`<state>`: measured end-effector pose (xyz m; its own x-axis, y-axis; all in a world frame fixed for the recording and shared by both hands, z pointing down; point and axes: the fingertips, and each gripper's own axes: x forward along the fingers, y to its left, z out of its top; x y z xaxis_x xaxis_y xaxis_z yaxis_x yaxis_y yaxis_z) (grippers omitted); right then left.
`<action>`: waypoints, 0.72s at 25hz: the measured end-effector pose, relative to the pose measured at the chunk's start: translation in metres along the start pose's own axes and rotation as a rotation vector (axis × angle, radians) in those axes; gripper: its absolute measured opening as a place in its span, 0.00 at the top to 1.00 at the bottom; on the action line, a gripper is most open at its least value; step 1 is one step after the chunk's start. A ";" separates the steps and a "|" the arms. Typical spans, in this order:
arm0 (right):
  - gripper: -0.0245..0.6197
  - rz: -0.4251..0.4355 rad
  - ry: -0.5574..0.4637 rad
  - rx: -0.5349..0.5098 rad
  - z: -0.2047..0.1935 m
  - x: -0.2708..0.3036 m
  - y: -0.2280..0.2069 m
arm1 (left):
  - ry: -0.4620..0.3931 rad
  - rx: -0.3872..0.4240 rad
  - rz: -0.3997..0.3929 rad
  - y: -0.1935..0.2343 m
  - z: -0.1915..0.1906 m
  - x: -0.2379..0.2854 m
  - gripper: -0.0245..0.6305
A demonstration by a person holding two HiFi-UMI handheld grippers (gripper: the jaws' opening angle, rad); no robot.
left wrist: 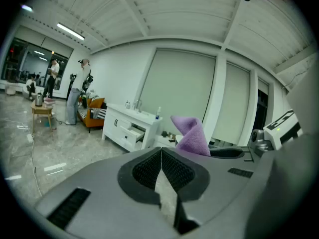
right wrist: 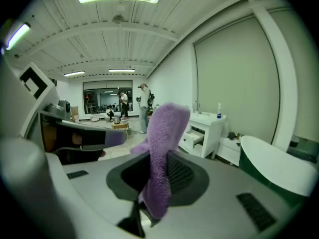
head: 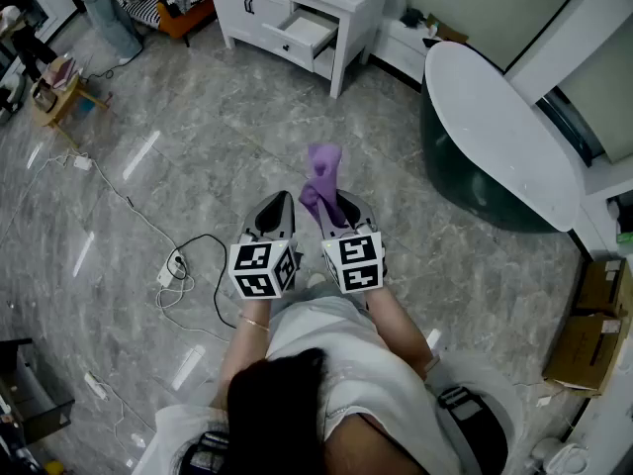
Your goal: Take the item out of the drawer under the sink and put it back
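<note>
I see right gripper (right wrist: pixel 153 176) jaws clenched on purple cloth (right wrist: pixel 163 133), cloth standing up. Left gripper (left wrist: pixel 160 169) jaws pressed together, empty. White cabinet drawer (head: pixel 306 34) ahead stands open.

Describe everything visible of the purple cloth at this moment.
The purple cloth is small and fuzzy, like terry or microfibre, bunched into a lump. The right gripper clamps its lower part; most stands up above the jaws, top folded over, a short end hanging below. It is held in the air over the grey floor, well short of the white cabinet with the open drawer. Nothing else touches it.
</note>
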<state>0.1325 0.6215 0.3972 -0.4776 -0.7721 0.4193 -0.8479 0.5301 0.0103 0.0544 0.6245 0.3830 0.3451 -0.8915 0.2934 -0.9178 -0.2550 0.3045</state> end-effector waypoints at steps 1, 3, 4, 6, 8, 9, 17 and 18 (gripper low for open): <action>0.83 0.000 0.003 0.000 0.000 0.001 -0.001 | 0.001 -0.001 0.000 0.000 0.000 0.001 0.95; 0.83 -0.001 0.006 0.001 0.000 0.004 -0.003 | 0.004 -0.002 -0.001 0.001 0.000 0.005 0.95; 0.83 -0.001 0.005 0.003 0.000 0.006 -0.004 | 0.006 -0.003 -0.002 0.001 0.000 0.007 0.95; 0.83 0.000 0.003 0.009 0.000 0.008 -0.007 | 0.008 -0.008 -0.005 0.001 -0.001 0.010 0.96; 0.83 0.002 0.002 0.014 -0.001 0.008 -0.010 | 0.005 -0.012 -0.009 0.000 -0.001 0.012 0.95; 0.82 0.006 0.001 0.018 0.000 0.008 -0.011 | 0.004 -0.013 -0.009 -0.001 0.000 0.013 0.96; 0.82 0.030 0.010 0.024 0.001 0.014 -0.017 | 0.006 -0.020 0.013 0.002 0.000 0.018 0.96; 0.82 0.035 0.010 0.022 0.001 0.015 -0.016 | 0.009 -0.023 0.016 0.003 -0.001 0.018 0.96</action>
<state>0.1383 0.6013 0.4021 -0.5051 -0.7493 0.4282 -0.8354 0.5491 -0.0245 0.0580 0.6080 0.3903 0.3322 -0.8919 0.3068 -0.9184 -0.2319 0.3205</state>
